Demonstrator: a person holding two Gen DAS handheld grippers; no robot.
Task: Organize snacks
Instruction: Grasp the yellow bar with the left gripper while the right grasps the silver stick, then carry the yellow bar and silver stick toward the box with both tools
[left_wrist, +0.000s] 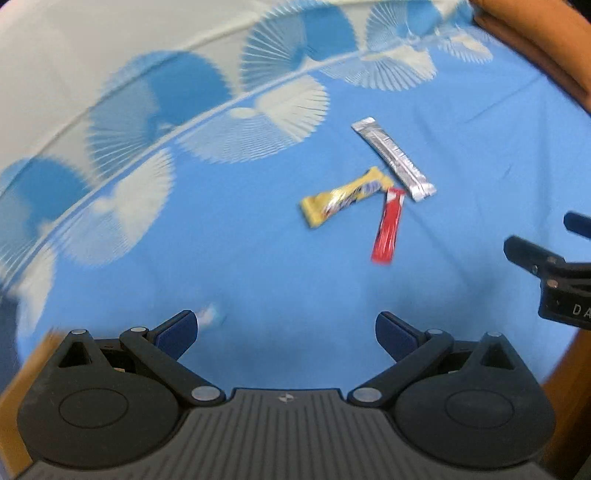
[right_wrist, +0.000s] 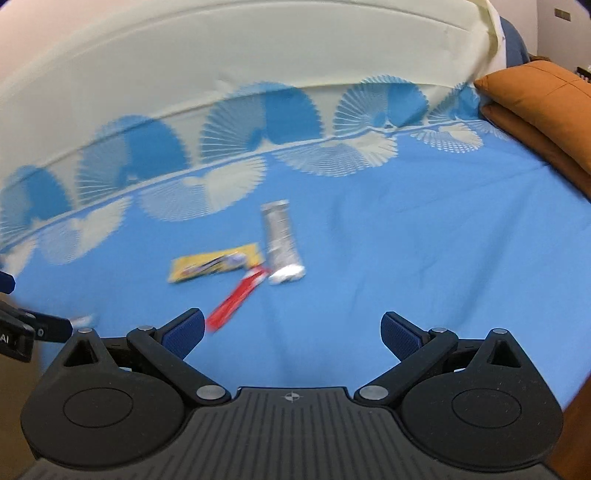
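Bed covered with blue sheet (right_wrist: 424, 258), mostly flat, few light creases. Far half of sheet turns cream (right_wrist: 258, 48), border of fan/shell shapes (right_wrist: 236, 122) running across where colours meet. Two orange pillows (right_wrist: 535, 107) stacked at right edge of bed. Bit of pale wall (right_wrist: 554, 33) top right corner behind pillows. Soft, even light, no harsh shadows.

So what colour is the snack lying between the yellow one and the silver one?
Red stick packet, clearest in the left wrist view.
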